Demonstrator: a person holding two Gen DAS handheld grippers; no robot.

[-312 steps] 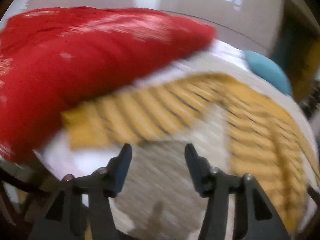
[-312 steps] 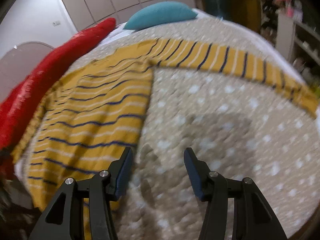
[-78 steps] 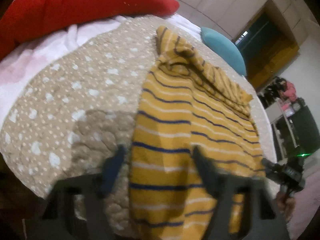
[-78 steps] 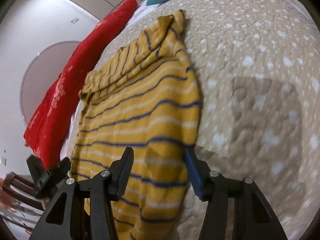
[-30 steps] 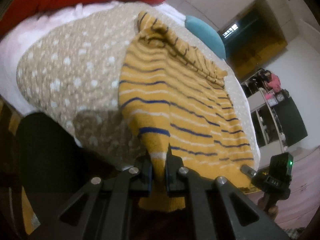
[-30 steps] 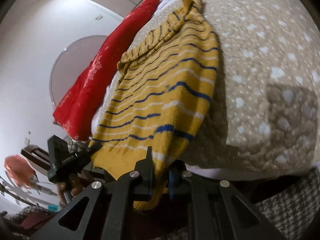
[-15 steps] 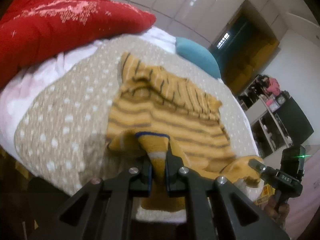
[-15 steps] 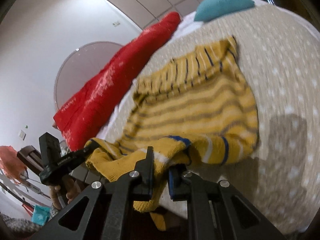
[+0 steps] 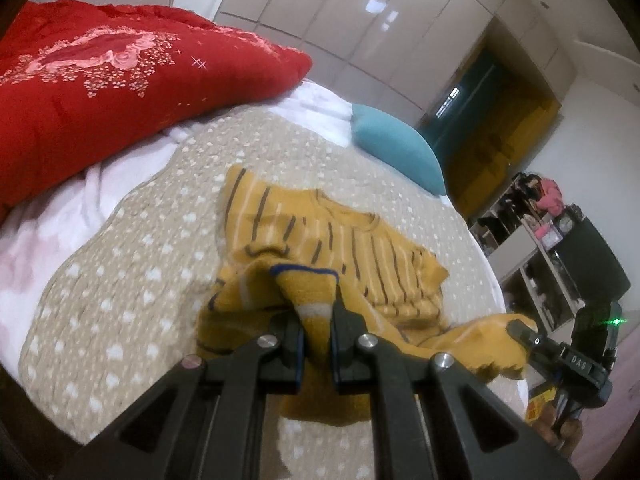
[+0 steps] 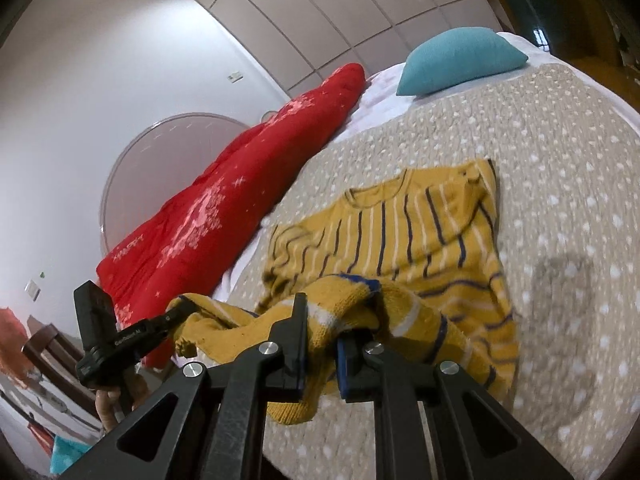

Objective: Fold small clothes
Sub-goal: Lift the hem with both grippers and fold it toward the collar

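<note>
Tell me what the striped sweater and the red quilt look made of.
Striped sweater: a soft knit, probably wool or acrylic; ribbed hem, fuzzy matte surface, limp drape. Red quilt: smooth, faintly shiny fabric, perhaps satin or polyester, puffy as if padded, with pink floral patterning.

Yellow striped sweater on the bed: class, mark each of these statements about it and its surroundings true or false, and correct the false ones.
1. Both grippers are shut on the yellow striped sweater. True: the left gripper and the right gripper each pinch its hem.
2. The sweater's neckline faces the far end of the bed. True.
3. The teal pillow lies on top of the sweater. False: it sits apart, at the far end of the dotted beige blanket.
4. The red quilt covers the sweater's sleeves. False: it lies along the side of the bed, not touching the sweater.
5. The hem is lifted off the blanket. True.
</note>
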